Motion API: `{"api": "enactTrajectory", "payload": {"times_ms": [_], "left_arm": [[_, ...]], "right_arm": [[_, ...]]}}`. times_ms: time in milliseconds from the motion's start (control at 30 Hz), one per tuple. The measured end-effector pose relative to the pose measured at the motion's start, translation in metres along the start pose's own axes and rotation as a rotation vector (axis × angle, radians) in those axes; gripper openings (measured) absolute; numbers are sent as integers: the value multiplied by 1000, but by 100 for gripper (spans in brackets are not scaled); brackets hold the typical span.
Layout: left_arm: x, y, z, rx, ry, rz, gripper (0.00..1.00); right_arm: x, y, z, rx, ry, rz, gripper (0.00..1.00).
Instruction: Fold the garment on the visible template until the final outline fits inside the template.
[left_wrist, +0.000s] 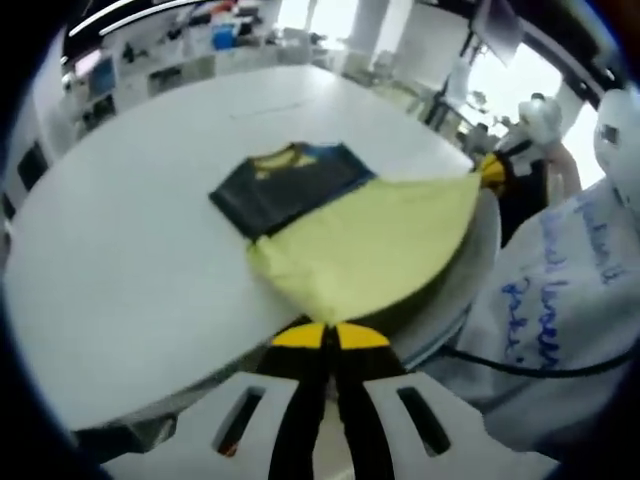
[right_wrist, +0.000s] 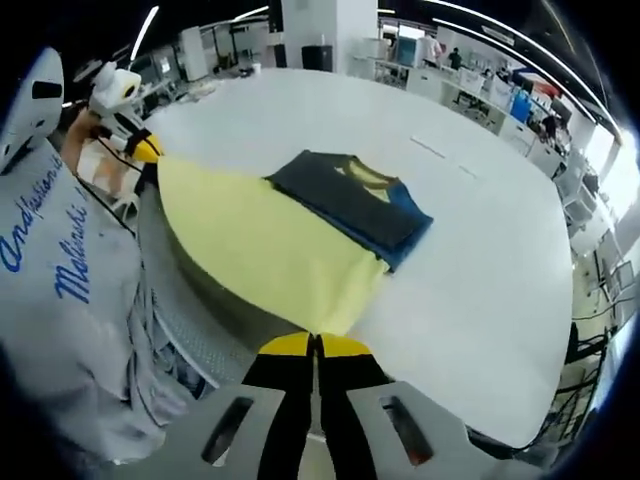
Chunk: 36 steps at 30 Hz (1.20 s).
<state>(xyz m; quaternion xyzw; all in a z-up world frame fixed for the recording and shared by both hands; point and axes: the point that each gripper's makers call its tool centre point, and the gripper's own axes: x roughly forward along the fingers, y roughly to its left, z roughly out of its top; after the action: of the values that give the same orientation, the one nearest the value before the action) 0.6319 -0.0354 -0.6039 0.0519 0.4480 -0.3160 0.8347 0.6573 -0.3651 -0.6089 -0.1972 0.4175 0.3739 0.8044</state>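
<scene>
Your left gripper (left_wrist: 330, 338) has its fingers pressed together, yellow tips meeting with no gap, clamped on a corner of the yellow garment (left_wrist: 370, 240). Your right gripper (right_wrist: 314, 346) is closed the same way on another corner. Each gripper appears in the other's view, held out at the garment's far corner.

Navy-and-yellow garment (left_wrist: 330, 215), yellow half lifted off white table (left_wrist: 130, 270), navy half flat.

Garment (left_wrist: 330, 220) hem hidden past table (left_wrist: 130, 250) edge and between shut jaws; shelves beyond blurred, contents unreadable
</scene>
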Motion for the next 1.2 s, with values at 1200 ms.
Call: {"api": "enactTrajectory", "payload": {"times_ms": [1200], "left_arm": [[-2,34,33,-120,-180,74,0]], "right_arm": [[3,-27,26,17,-95,-46,1]]}}
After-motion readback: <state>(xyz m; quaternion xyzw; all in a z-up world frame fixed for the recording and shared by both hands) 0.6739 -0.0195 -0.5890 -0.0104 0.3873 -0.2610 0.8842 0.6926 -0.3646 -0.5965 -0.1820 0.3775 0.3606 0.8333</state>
